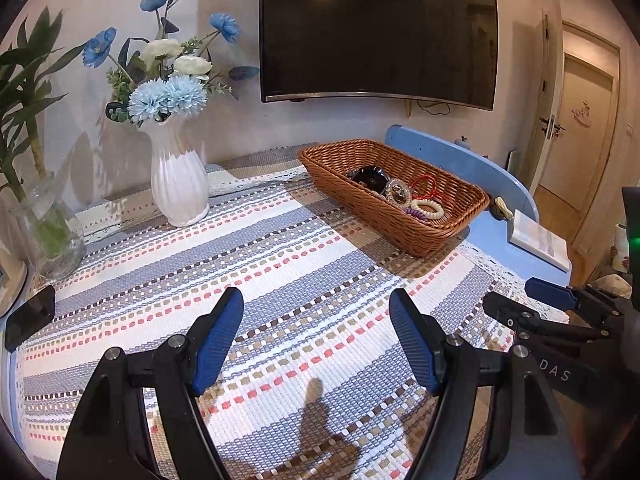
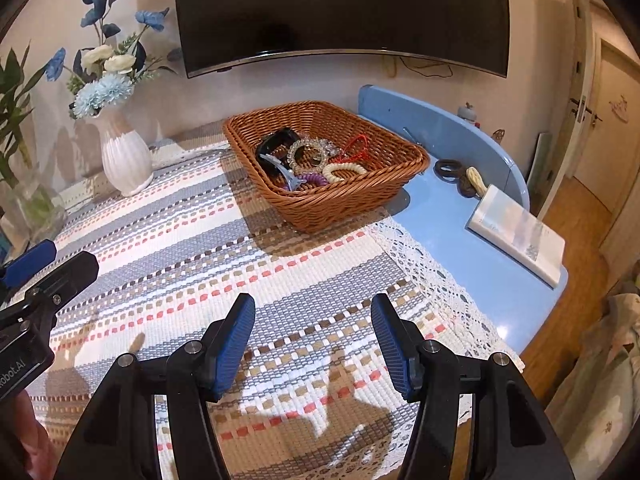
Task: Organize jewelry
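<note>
The left gripper [image 1: 316, 336] is hovering over the cloth with its blue pads spread apart and nothing between them. The right gripper [image 2: 313, 338] is doing the same, jaws parted and empty, a little nearer the table's edge. Each gripper is showing only partly in the other's view, cut off at the frame side, and the hands holding them are mostly lying outside both pictures.

Below them a woven tablecloth [image 2: 208, 248] in grey, white and pink bands, edged with lace, is covering most of a blue table [image 2: 480, 256]. A white ribbed vase [image 1: 178, 184] of blue and white flowers is standing at the far left, a dark television [image 1: 376, 28] is hanging on the wall behind, and a white book [image 2: 520, 236] is lying on the bare blue corner.

The wicker basket [image 2: 340, 204] is sitting at the far side of the cloth, well ahead of both grippers. Inside it the jewelry [image 2: 316, 160] is lying tangled: a clear beaded bracelet, a cream beaded one, a purple coil, red cord and a dark piece too jumbled to identify. Some dark hair ties [image 2: 450, 168] are lying outside the basket on the blue top.
</note>
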Action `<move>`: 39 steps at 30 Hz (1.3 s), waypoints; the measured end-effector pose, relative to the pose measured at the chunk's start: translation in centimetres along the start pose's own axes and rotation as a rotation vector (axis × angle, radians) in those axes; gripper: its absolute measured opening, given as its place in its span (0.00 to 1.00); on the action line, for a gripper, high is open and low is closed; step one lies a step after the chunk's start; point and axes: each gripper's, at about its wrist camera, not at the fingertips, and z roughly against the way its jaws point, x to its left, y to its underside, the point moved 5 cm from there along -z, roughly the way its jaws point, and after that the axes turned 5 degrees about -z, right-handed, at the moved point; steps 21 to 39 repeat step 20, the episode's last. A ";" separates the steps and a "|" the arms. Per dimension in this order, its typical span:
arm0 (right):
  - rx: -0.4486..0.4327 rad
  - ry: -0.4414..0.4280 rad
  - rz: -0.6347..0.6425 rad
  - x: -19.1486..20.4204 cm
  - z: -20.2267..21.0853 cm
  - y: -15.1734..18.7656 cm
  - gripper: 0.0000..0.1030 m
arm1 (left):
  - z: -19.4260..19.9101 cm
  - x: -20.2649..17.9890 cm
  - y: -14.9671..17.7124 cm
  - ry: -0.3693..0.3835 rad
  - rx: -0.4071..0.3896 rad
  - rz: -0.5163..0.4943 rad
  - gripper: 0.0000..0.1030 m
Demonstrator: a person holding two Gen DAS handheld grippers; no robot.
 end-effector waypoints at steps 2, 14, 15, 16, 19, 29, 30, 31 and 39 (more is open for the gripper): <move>0.002 0.000 -0.002 0.0 -0.1 0.0 0.59 | -0.1 0.0 0.0 0.002 0.002 0.001 0.74; 0.019 -0.006 -0.004 0.0 -0.5 0.3 0.59 | -0.3 0.0 0.1 -0.002 0.005 0.001 0.74; 0.020 -0.007 -0.004 0.0 -0.6 0.3 0.59 | -0.2 0.0 0.1 -0.004 0.002 0.000 0.74; 0.023 -0.007 -0.004 0.0 -0.6 0.3 0.59 | -0.3 0.0 0.1 -0.013 -0.001 -0.004 0.74; 0.026 -0.007 -0.003 -0.1 -0.7 0.4 0.59 | -0.3 0.3 0.1 -0.035 -0.011 -0.002 0.74; 0.025 -0.008 -0.002 -0.1 -0.7 0.4 0.59 | -0.3 0.4 0.1 -0.019 -0.008 0.003 0.74; 0.025 -0.008 -0.002 -0.1 -0.7 0.4 0.59 | -0.3 0.4 0.1 -0.019 -0.008 0.003 0.74; 0.025 -0.008 -0.002 -0.1 -0.7 0.4 0.59 | -0.3 0.4 0.1 -0.019 -0.008 0.003 0.74; 0.025 -0.008 -0.002 -0.1 -0.7 0.4 0.59 | -0.3 0.4 0.1 -0.019 -0.008 0.003 0.74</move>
